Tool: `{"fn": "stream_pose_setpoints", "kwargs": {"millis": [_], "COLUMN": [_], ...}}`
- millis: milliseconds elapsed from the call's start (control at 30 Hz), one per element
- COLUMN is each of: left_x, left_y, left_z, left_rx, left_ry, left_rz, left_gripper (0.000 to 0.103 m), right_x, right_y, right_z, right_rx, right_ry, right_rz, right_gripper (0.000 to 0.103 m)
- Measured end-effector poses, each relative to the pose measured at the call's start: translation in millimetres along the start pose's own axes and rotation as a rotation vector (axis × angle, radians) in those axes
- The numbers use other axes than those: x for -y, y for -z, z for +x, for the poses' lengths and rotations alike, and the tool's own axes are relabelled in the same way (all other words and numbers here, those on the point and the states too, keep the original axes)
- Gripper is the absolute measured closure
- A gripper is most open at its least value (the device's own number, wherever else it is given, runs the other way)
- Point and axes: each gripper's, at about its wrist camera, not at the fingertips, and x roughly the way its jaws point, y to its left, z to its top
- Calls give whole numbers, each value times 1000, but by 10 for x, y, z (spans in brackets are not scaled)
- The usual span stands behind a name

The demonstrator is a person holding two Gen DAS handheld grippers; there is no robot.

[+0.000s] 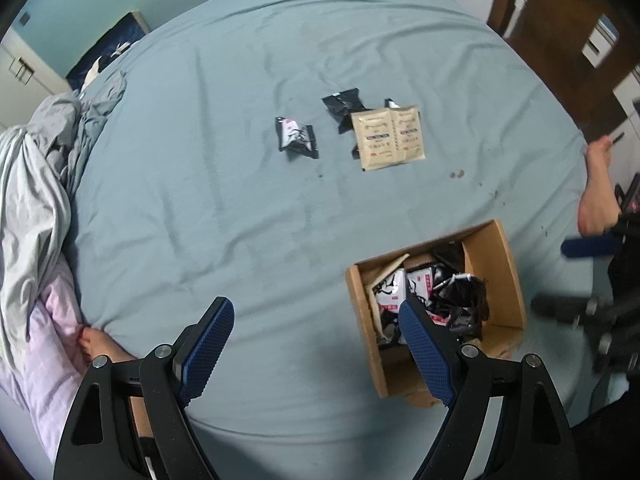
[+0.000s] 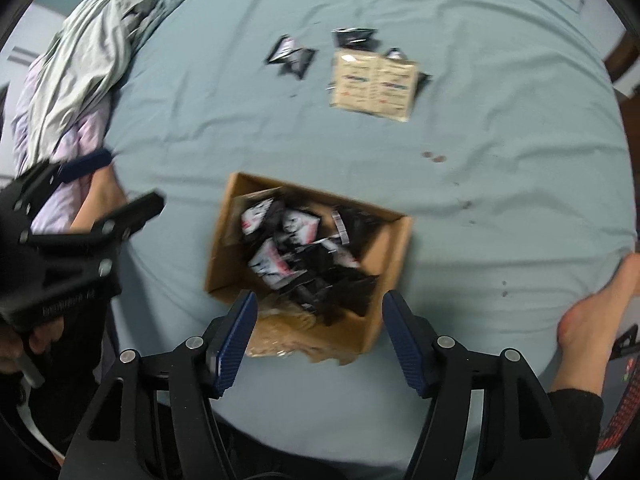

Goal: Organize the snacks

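An open cardboard box (image 1: 494, 272) (image 2: 390, 256) sits on the blue bed sheet (image 1: 224, 184), holding several black and white snack packets (image 1: 436, 292) (image 2: 296, 256). Farther away lie a black-and-white packet (image 1: 297, 137) (image 2: 291, 56), a black packet (image 1: 343, 105) (image 2: 354, 38) and two beige sachets (image 1: 387, 137) (image 2: 374, 85). My left gripper (image 1: 316, 320) is open and empty, above the sheet left of the box. My right gripper (image 2: 318, 312) is open and empty, above the box's near edge.
A crumpled grey and pink blanket (image 1: 36, 184) (image 2: 80, 64) lies on the left of the bed. A bare foot (image 1: 596, 196) (image 2: 592, 320) rests at the right bed edge, another (image 1: 100, 348) at the left. A wooden chair (image 1: 560, 40) stands at the far right.
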Motion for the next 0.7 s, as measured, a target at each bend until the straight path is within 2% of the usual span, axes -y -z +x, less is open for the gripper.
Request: {"fn": "stream_pose_setpoints", "kwargs": {"millis": [200, 300, 700], "left_x": [183, 238, 284], "left_y": [5, 10, 3], "left_z": [50, 65, 89], "left_rx": [-10, -13, -24], "left_ry": [-21, -29, -28], "left_rz": [65, 83, 92], "left_gripper": [17, 17, 17], "right_x": [228, 309, 440], "right_y": [11, -4, -11], "right_z": [4, 1, -30], "right_rx": [-1, -3, -2], "right_ry": [45, 39, 39], "right_rz": [90, 121, 145], "right_gripper": [39, 39, 39]}}
